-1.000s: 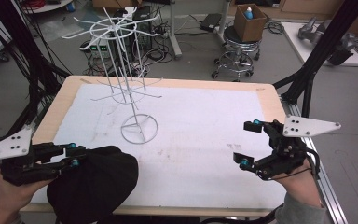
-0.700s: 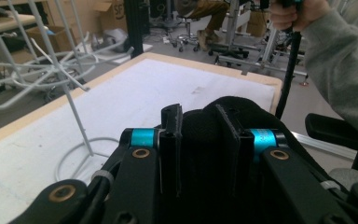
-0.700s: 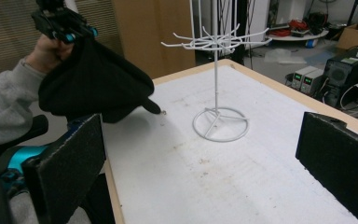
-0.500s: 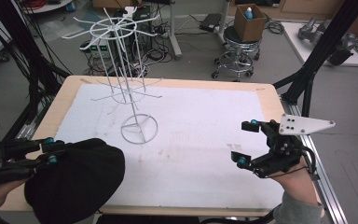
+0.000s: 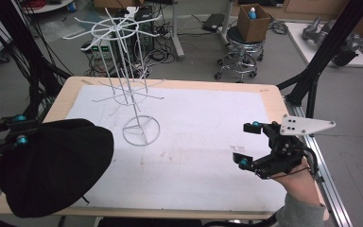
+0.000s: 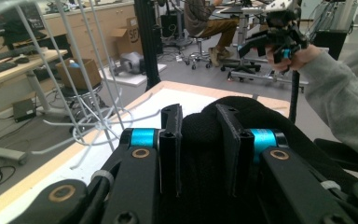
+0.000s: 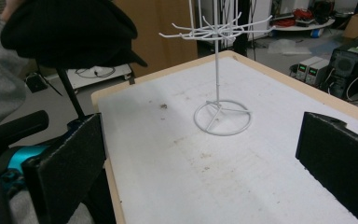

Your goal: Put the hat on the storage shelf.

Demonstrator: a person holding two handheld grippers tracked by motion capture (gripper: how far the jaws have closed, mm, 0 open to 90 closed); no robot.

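Black fabric, a hat (image 5: 56,165), hung clenched in the left tongs (image 6: 200,140) above the worktop's (image 5: 208,184) near-left corner; the right tongs (image 5: 247,144) stood released. Lifting seemed underway; next, carrying it onto the wire rack's (image 5: 123,80) arms.

Both grippers are black, boxy frames with flat black jaws and bright blue collars behind them. On the left gripper (image 6: 200,154), brass-coloured rivets dot the linkage arms at about 7 and 5 o'clock of the gripper's own view, and pale cable ties wrap the arms lower down. The right gripper (image 5: 248,144) carries a pale grey three-cornered plate (image 5: 307,126) on top — drilled with a cluster of small dark holes — and a thin black cable (image 5: 312,163) loops off its back. A grey sleeve (image 5: 302,213) covers the person's right forearm.
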